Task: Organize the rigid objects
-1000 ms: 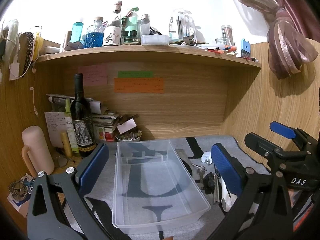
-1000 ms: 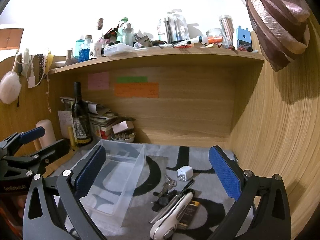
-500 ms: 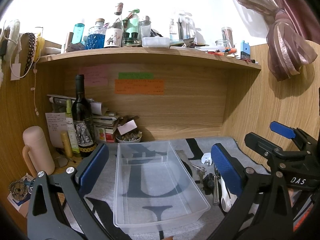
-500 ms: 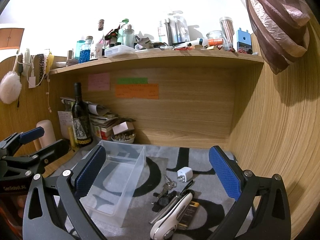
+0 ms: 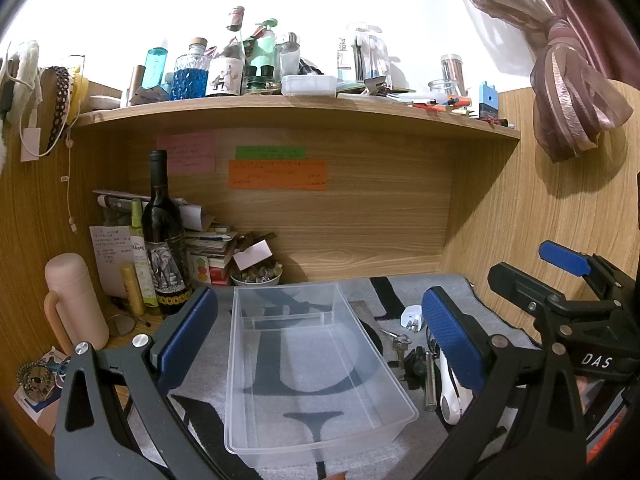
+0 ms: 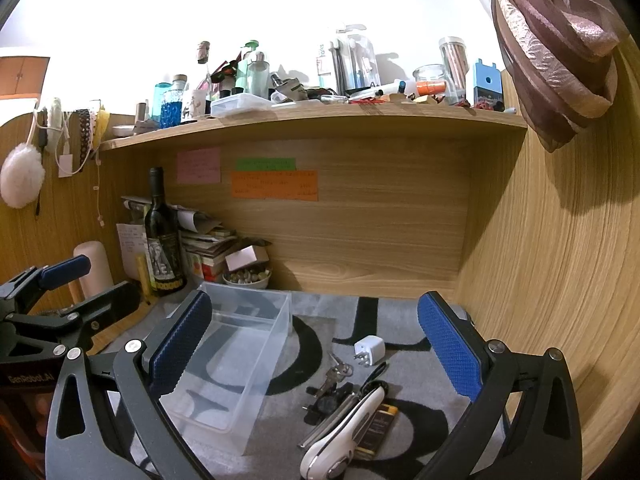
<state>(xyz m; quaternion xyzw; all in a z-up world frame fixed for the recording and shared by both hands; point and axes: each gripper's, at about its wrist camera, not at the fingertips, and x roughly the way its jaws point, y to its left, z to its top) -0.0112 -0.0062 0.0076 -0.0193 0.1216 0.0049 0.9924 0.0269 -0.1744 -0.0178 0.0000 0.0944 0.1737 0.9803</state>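
The small things to sort, a charger (image 6: 369, 350), keys (image 6: 335, 374) and a white tool (image 6: 343, 431) lying lengthwise, sit just right of the empty plastic box (image 6: 234, 364), nearer the right gripper (image 6: 314, 346), whose fingers, like the left gripper's (image 5: 320, 336), gape wide and hold nothing.

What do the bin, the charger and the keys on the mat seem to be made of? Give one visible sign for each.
Bin: clear, glossy plastic; the mat's pattern shows through its walls.
Charger: white, smooth plastic by its look, with metal prongs.
Keys: likely metal; grey with a dull shine.
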